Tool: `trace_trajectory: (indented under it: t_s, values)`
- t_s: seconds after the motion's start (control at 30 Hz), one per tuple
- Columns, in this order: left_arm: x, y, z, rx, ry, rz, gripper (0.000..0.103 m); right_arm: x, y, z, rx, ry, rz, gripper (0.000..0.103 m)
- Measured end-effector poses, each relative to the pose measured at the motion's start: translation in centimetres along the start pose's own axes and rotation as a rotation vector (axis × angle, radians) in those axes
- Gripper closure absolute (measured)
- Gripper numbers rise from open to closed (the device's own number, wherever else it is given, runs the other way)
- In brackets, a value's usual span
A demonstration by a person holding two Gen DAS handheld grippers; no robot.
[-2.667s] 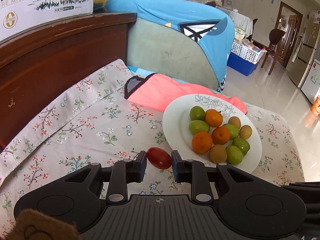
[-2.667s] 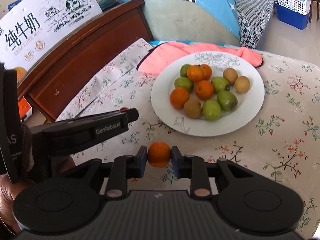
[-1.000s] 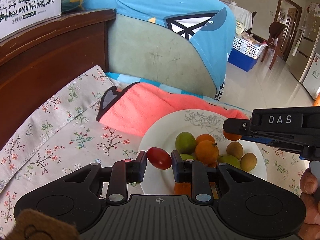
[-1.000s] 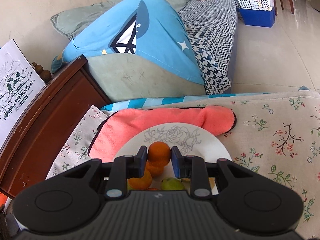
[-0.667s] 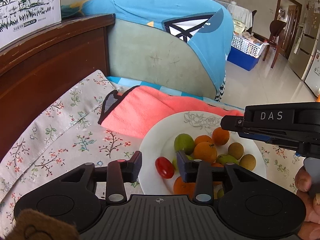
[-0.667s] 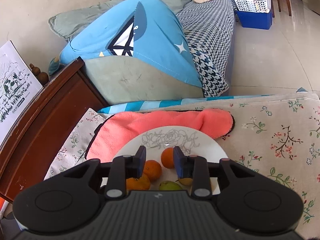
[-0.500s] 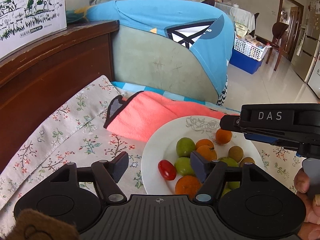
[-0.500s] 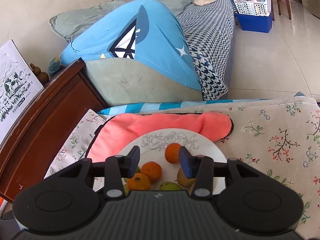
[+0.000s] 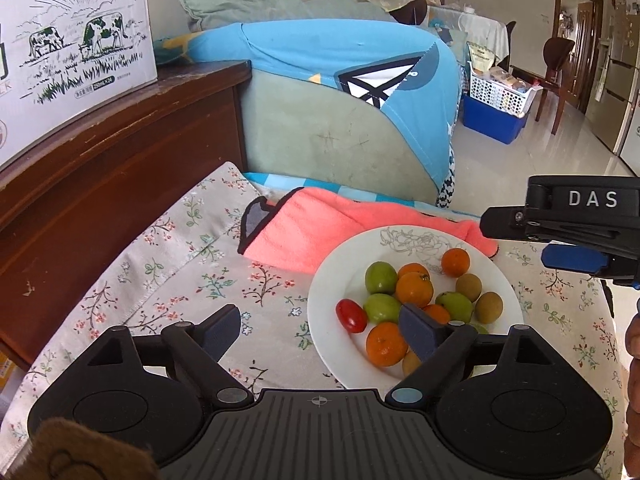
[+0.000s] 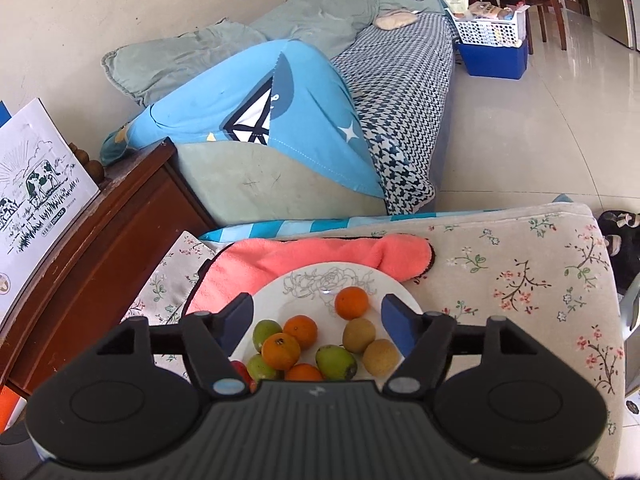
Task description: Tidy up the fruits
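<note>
Both grippers, left [image 9: 320,326] and right [image 10: 318,312], have just been opening; their jaws stand wide, apparently touching nothing, above the plate [image 9: 326,300], tomato [image 9: 351,315] and orange [image 10: 351,303].

Red tomato [image 9: 351,315] & orange [image 10: 351,302] lie loose on white plate [image 9: 328,292].

Both claws wide, nothing gripped.
The left claw [image 9: 320,330] and right claw [image 10: 318,318] have just been opening, angled downward, nothing between their jaws.
</note>
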State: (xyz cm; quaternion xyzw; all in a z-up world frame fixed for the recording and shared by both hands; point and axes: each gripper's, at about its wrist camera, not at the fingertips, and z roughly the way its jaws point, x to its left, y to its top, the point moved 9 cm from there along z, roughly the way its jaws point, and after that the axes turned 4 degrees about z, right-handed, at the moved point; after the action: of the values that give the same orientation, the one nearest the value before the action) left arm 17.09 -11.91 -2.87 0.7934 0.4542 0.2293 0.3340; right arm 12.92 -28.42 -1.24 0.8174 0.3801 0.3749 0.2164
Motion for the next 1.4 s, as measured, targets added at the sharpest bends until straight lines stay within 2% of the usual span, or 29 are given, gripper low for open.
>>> trace_trajectory:
  t_s: [0.23,0.47,0.7,0.83,1.03,1.27,1.4]
  values:
    - [1.4,-1.7,-1.8,0.010,-0.008,-0.022,0.013,-0.9,-1.4,-2.7,0.020,-0.038,0.008,0.022]
    - [2.2,-4.9,-3.6,0.041,-0.036,-0.056,0.013,-1.6,-4.0,-4.9,0.058,-0.042,0.017,0.018]
    - [2.7,-7.4,-5.6,0.069,-0.018,-0.030,0.013,-2.0,-7.1,-6.6,0.104,-0.078,-0.045,0.014]
    - [3.4,-7.4,-7.2,0.068,-0.017,-0.044,0.013,-2.1,-8.9,-7.5,0.114,-0.114,-0.103,0.012]
    - [3.5,-7.1,-9.6,0.023,-0.049,-0.028,0.011,-2.0,-11.3,-8.8,0.129,-0.121,-0.155,0.012]
    - [2.6,-8.1,-9.7,0.034,-0.084,-0.018,0.011,-3.0,-13.2,-10.4,0.113,-0.171,-0.178,0.012]
    - [2.4,-8.1,-9.7,0.028,-0.080,-0.026,0.011,-3.9,-14.3,-11.4,0.122,-0.182,-0.152,0.012]
